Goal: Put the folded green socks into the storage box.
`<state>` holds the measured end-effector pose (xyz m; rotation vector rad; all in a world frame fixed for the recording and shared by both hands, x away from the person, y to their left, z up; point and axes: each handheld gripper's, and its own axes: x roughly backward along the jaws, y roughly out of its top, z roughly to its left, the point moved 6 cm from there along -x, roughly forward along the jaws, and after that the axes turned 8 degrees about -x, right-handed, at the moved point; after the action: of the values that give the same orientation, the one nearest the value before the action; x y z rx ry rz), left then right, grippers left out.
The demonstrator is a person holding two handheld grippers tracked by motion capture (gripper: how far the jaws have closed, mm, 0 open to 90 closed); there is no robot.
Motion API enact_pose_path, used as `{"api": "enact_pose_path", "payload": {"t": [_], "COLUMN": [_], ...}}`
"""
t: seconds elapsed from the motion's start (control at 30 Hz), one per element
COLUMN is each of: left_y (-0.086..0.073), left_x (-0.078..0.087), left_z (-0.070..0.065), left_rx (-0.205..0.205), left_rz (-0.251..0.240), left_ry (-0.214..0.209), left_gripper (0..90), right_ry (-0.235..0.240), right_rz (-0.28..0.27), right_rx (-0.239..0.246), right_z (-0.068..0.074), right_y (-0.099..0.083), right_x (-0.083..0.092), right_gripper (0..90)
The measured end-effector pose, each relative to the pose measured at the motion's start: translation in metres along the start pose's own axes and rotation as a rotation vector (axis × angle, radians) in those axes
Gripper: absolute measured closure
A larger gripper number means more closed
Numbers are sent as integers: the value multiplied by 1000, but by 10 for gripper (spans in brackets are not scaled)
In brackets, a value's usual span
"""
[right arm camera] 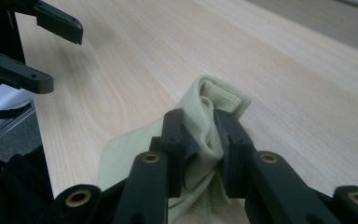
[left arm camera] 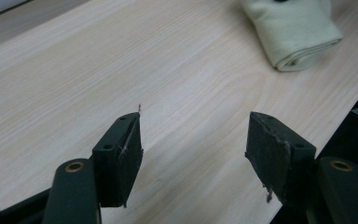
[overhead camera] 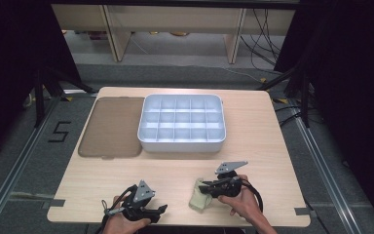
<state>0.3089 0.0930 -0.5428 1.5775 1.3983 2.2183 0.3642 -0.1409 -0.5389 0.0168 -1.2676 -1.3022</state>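
A pale yellow-green folded cloth point(overhead camera: 199, 200) lies near the front edge of the wooden table point(overhead camera: 253, 161), right of centre. My right gripper point(overhead camera: 205, 189) points left and is shut on it. In the right gripper view the jaws point(right arm camera: 205, 135) pinch a bunched fold of the cloth point(right arm camera: 214, 95). My left gripper point(overhead camera: 162, 209) sits at the front edge to the left of the cloth and apart from it. Its jaws point(left arm camera: 193, 149) stand open over bare wood with nothing between them. The cloth point(left arm camera: 293, 32) shows farther off in the left gripper view. The left gripper point(right arm camera: 65, 58) also appears at the top left of the right gripper view.
A white tray point(overhead camera: 182, 143) divided into several compartments stands in the middle of the table toward the back. A flat brown translucent lid point(overhead camera: 112, 126) lies to its left. The table's front edge runs just below both hands.
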Motion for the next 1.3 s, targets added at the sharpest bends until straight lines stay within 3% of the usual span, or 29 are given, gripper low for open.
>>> {"api": "enact_pose_path", "payload": {"t": [0.03,0.07,0.1,0.17,0.23,0.27,0.3,0.33,0.4,0.47,0.57,0.7,0.73,0.93,0.97,1.07,1.3], "left_y": [-1,-2,-2,-3,-4,-5,-5,-6,-6,-6,-6,-5,-5,-6,-5,-6,-6], "left_x": [-1,-1,-1,1,1,1,0,-1,0,-2,0,-1,-2,1,0,1,0], "left_z": [-2,0,1,1,1,1,1,-1,1,0,2,2,1,4,2,3,2], "left_rx": [43,42,47,40,35,30,19,36,12,52,38,61,73,28,52,45,41], "left_rz": [-14,-13,-18,-9,-8,-3,-2,2,9,-9,0,-7,-11,20,2,17,24], "left_ry": [0,3,12,3,2,3,2,-2,1,13,6,16,19,22,17,20,24], "left_gripper": [347,346,345,331,325,321,318,316,312,307,299,272,263,252,247,243,243], "right_ry": [-4,10,-3,-21,-24,-42,-44,-48,-64,-68,-88,-87,-104,-136,-135,-149,-177], "right_rz": [-20,-17,-28,-51,-61,-71,-79,-80,-88,-91,-120,-127,-125,-158,-155,-170,-184], "right_rx": [18,0,36,66,65,106,110,124,144,139,158,157,133,170,151,185,189], "right_z": [0,4,2,5,8,5,5,4,4,5,0,-2,-2,-8,-7,-10,-17], "right_y": [2,3,6,11,13,16,17,19,22,24,31,34,35,43,43,48,55], "right_x": [1,3,5,12,13,15,16,17,19,23,28,31,36,43,45,48,53], "right_gripper": [751,751,751,751,751,752,752,752,752,752,752,752,751,751,752,751,752]}}
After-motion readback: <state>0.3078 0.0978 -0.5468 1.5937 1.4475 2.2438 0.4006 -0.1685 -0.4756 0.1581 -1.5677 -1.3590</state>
